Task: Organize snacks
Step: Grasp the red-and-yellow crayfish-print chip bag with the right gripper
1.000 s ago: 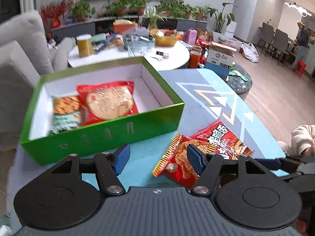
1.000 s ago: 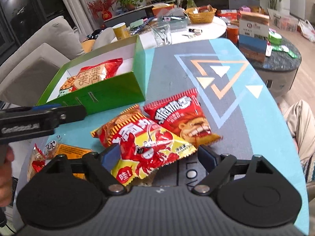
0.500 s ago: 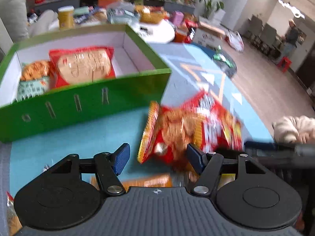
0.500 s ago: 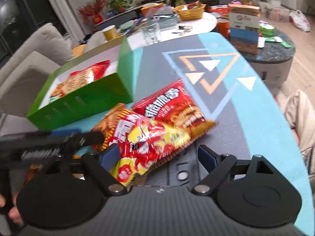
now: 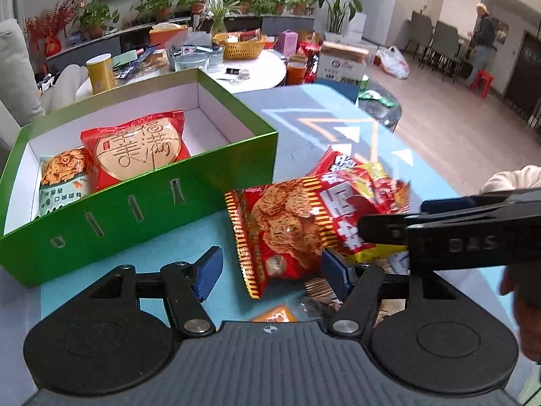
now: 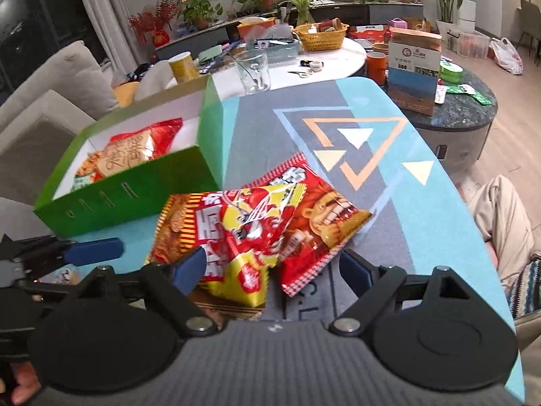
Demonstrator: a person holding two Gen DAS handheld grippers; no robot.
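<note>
My left hand-held gripper has dropped closer to the snack pile beside the green box; its jaws have just been widening and now stand wide around the biscuit packet, not pressing it. My right hand-held gripper hangs wide over the yellow packet. Two snacks already lie inside the box.

We cannot read the blurred red-and-yellow packet at two o'clock, nor identify the orange packet hidden behind our left gripper.
</note>
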